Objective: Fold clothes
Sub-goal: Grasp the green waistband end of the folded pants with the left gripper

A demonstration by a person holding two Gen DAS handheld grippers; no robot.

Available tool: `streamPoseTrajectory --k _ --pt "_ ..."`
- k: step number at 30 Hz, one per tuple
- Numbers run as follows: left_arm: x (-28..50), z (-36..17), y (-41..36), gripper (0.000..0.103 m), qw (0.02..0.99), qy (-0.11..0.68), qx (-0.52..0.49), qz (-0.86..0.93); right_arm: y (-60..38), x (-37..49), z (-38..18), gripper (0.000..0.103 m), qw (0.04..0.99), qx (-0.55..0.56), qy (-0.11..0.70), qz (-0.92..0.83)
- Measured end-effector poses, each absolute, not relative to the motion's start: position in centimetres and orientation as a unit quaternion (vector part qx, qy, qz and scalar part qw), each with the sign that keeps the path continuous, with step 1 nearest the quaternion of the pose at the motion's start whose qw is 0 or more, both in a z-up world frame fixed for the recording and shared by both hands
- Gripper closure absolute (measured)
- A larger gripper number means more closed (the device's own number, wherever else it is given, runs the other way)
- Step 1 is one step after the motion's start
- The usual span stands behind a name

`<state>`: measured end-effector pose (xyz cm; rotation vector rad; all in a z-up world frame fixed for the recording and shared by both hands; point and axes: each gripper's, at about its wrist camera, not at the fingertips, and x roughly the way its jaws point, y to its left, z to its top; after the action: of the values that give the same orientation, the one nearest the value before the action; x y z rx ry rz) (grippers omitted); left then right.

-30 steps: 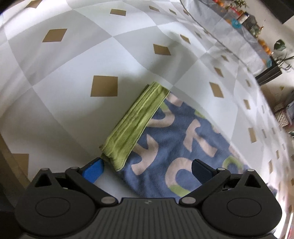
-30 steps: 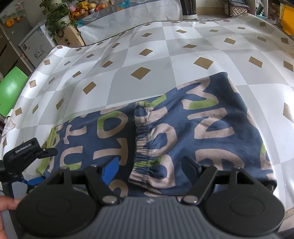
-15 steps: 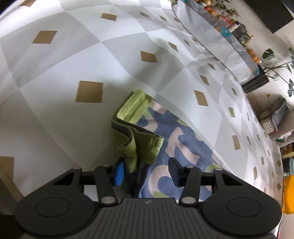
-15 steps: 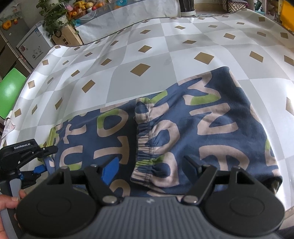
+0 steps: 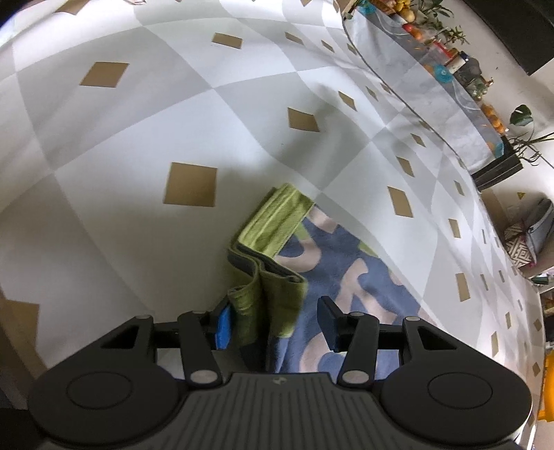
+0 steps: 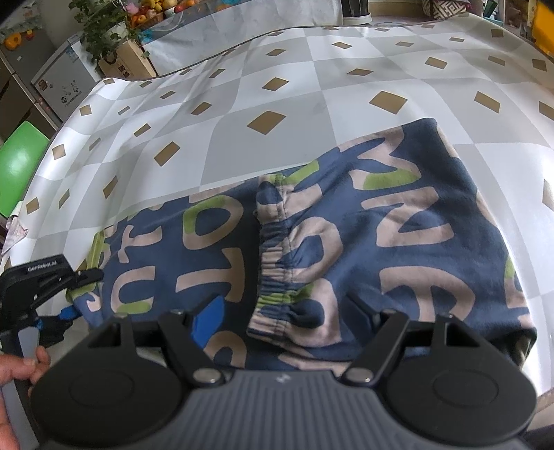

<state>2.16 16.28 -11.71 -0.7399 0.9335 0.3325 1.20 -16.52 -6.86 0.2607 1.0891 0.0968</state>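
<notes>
1. Blue garment [image 6: 346, 242] with beige and green letters lying on the checked cloth [image 6: 277, 86] over the table, partly folded, with an elastic waistband [image 6: 277, 263] running down the middle in the right wrist view.
2. Green cuff [image 5: 273, 221] at the garment's far-left end, bunched and lifted off the cloth near the left gripper [image 5: 275, 323] (the rest of the cuff still flat).
3. Left fingers partly closed around the raised cuff fold: blue pad [image 5: 223, 323] touching the green fabric, the other finger apart from it, so no firm pinch visible.
4. Right gripper [image 6: 280, 311] low over the near edge of the garment, fingers spread wide, holding nothing, waistband end between them.
5. Seen from the right wrist: left gripper [image 6: 74, 294] at the garment's left end, a hand [image 6: 20, 367] on its handle.
6. Plants and fruit [image 6: 114, 20] beyond the table's far edge.
</notes>
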Motion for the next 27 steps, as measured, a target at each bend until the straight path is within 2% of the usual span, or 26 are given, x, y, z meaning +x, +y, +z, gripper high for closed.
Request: streamPoseTrajectory --k 7,8,10,11,12,20,27 --pt "3.0 -11.7 15.9 0.058 0.819 0.441 -0.333 0.152 -16.4 1.3 -7.5 0.029 0.842 0.118 0.524 0.044" --pt "3.0 -11.7 15.8 0.061 0.820 0.443 -0.328 0.155 -16.3 1.3 -7.5 0.029 0.842 0.117 0.525 0.044" --pt "3.0 -11.6 15.7 0.072 0.820 0.444 -0.323 0.159 -16.2 1.2 -7.7 0.029 0.841 0.115 0.527 0.043" --pt "2.9 -11.6 15.7 0.081 0.820 0.445 -0.325 0.159 -16.2 1.2 -7.7 0.029 0.841 0.114 0.527 0.043" --pt "2.8 -11.6 15.7 0.085 0.819 0.444 -0.326 0.158 -16.3 1.2 -7.8 0.029 0.841 0.113 0.527 0.042" --pt "2.4 -10.5 14.8 0.089 0.828 0.428 -0.339 0.123 -16.1 1.1 -7.4 0.029 0.848 0.117 0.513 0.060" --pt "2.7 -9.2 12.4 0.089 0.847 0.432 -0.297 0.086 -15.4 2.4 -6.4 0.029 0.849 0.121 0.508 0.082"
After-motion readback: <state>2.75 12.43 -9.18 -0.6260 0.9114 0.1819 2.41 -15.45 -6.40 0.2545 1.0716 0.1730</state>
